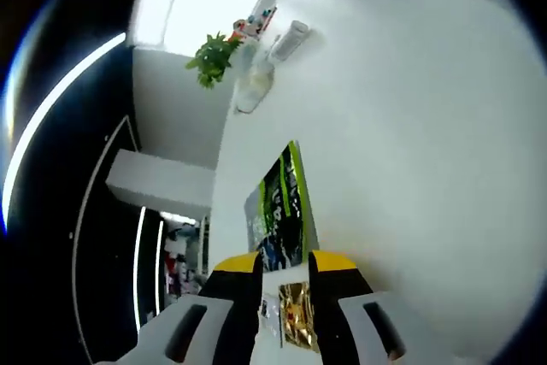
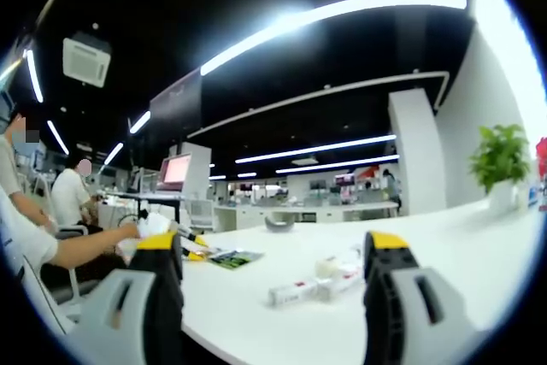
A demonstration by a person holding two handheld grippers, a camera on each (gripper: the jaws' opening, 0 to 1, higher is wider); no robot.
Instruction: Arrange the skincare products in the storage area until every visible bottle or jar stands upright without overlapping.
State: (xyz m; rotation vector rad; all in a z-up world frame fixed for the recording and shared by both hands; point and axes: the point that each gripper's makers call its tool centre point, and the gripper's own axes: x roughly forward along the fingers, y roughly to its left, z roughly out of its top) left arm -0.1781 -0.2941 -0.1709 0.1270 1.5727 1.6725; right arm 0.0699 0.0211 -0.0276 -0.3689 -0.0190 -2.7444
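Note:
My left gripper point(image 1: 285, 267) hovers close over the white table point(image 1: 410, 143), its yellow-tipped jaws a narrow gap apart. A green and black sachet point(image 1: 280, 198) and a gold sachet point(image 1: 297, 315) lie flat in that gap. Far off on the table lies a white tube point(image 1: 289, 40), with a clear jar point(image 1: 253, 88) beside it. My right gripper point(image 2: 275, 245) is wide open above the table's near edge, with nothing between its jaws. Beyond it, white tubes point(image 2: 316, 285) lie on their sides, and a green packet point(image 2: 235, 257) lies flat to their left.
A potted plant point(image 1: 214, 57) stands at the table's far end, with red and white items point(image 1: 253, 26) behind it. The plant point(image 2: 500, 156) also shows at the right. A seated person's hand point(image 2: 128, 232) rests at the table's left edge. A dark low object point(image 2: 278, 222) sits farther back.

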